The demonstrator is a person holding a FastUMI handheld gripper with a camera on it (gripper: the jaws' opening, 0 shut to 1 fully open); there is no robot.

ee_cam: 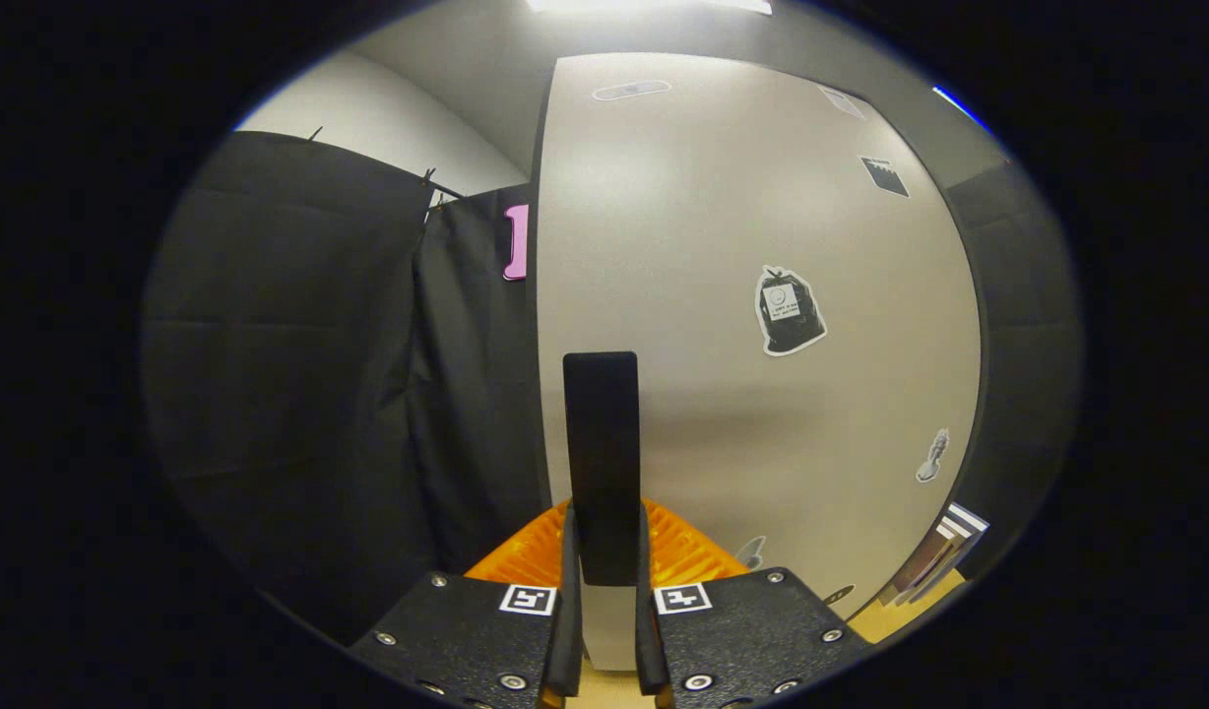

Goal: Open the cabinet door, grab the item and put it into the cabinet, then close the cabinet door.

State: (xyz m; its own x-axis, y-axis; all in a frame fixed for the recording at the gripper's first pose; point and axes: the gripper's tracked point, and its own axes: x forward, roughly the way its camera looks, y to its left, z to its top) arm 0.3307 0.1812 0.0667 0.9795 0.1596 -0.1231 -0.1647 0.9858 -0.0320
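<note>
The cabinet door [723,295] is a big pale flat board that stands right in front of the tongs [604,551]. A dark upright handle [601,453] sticks out near the door's left edge. The handle is a tall flat bar with a rounded top.

The tongs are clenched on that handle. One finger [568,611] presses on its left side and the other finger [647,611] presses on its right side. The low end of the handle sits between them, and the rest of it rises up past the fingertips.

The door has stickers on it. A dark sticker shaped like a bag [789,311] is to the right of the handle, higher up. A small grey sticker [932,456] is lower down, near the door's right edge. A dark square sticker [885,175] is near the top right of the door, and a long pale oval [630,90] is close to the top.

To the left of the door hangs black cloth [299,374]. A pale wall [368,123] shows above the cloth. A bit of light brown tabletop [895,615] shows low down to the right of the tongs. Some flat striped things [944,547] stand there, next to the door's bottom right corner. I cannot tell what they are.
</note>
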